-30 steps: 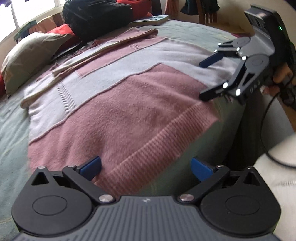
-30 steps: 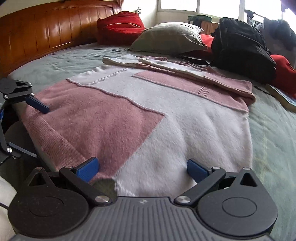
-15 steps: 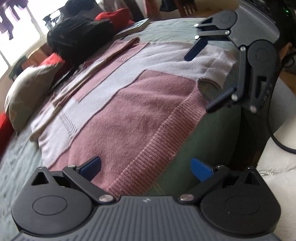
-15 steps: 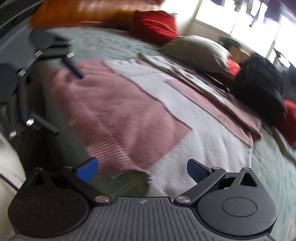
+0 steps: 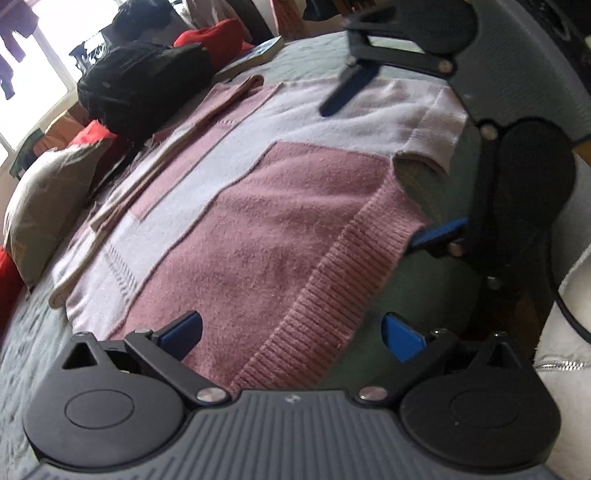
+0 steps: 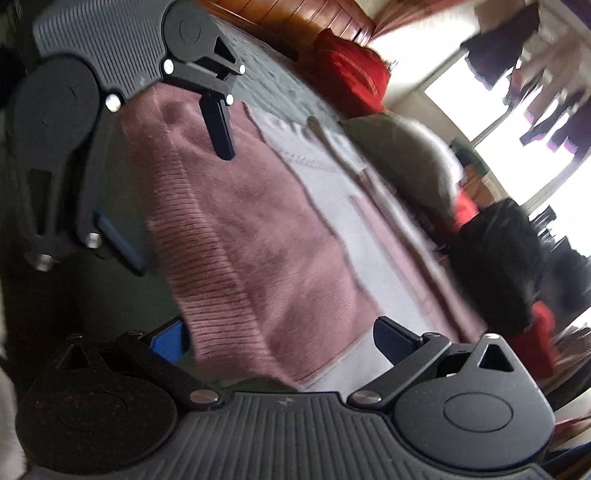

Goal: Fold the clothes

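Observation:
A pink and lavender knitted sweater [image 5: 280,221] lies flat on a green bedspread [image 5: 417,295], its ribbed hem toward me. My left gripper [image 5: 293,334] is open at the hem's left end, and the ribbed edge lies between its blue pads. My right gripper [image 5: 393,164] is open at the right, one finger over the lavender part and the other by the pink hem corner. In the right wrist view the sweater [image 6: 251,240] hem hangs between the fingers of the open right gripper [image 6: 280,341]. The left gripper [image 6: 170,186] stands close at the upper left.
A black backpack [image 5: 144,81], an olive pillow [image 5: 48,199] and a book [image 5: 258,55] sit beyond the sweater. A red cushion [image 6: 351,77] leans on the wooden headboard [image 6: 314,14]. White fabric [image 5: 569,314] and a cable lie off the bed's near edge.
Both grippers have closed in on the sweater's hem and on each other. The right gripper has rolled sideways, so its view is tilted and blurred. The sweater has not moved.

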A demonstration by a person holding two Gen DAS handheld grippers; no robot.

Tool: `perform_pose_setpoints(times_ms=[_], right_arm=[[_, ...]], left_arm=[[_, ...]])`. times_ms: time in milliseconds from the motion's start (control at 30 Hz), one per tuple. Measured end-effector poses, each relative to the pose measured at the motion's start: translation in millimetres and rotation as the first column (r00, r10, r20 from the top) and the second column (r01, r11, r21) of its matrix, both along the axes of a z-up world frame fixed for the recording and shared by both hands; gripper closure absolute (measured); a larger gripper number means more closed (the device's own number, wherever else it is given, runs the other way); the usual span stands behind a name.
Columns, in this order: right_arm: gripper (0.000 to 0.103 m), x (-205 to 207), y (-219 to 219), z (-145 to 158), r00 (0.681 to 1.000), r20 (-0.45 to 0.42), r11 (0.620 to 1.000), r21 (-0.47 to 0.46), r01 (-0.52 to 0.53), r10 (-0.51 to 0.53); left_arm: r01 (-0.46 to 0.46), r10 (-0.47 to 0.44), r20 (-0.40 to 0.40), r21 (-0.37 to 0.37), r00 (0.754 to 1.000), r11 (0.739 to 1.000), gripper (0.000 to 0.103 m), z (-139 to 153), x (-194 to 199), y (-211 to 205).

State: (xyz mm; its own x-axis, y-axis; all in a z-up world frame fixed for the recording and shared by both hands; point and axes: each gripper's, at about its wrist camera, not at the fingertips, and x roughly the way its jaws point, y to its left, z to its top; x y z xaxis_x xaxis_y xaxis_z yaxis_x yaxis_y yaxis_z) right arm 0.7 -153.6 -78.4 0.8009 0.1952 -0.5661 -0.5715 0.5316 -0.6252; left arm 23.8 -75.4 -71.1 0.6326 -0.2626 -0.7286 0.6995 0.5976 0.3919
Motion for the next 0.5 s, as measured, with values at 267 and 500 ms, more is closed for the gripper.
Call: perform_pose_setpoints(times_ms=[267,500], right_arm=[[0.0,1,-10,27,0.989,0.14,0.996,0.073,0.044,-0.054],[0.0,4,-16,27,0.997,0.07,0.993,0.117,0.033,-0.042]], left_arm=[[-0.001,0.002,0.064,-0.025,0.998,1.0,0.001,9,7,-4],[-0.067,0.075,0.108,-0.07,0.991,0.995,0.001,23,22,5]])
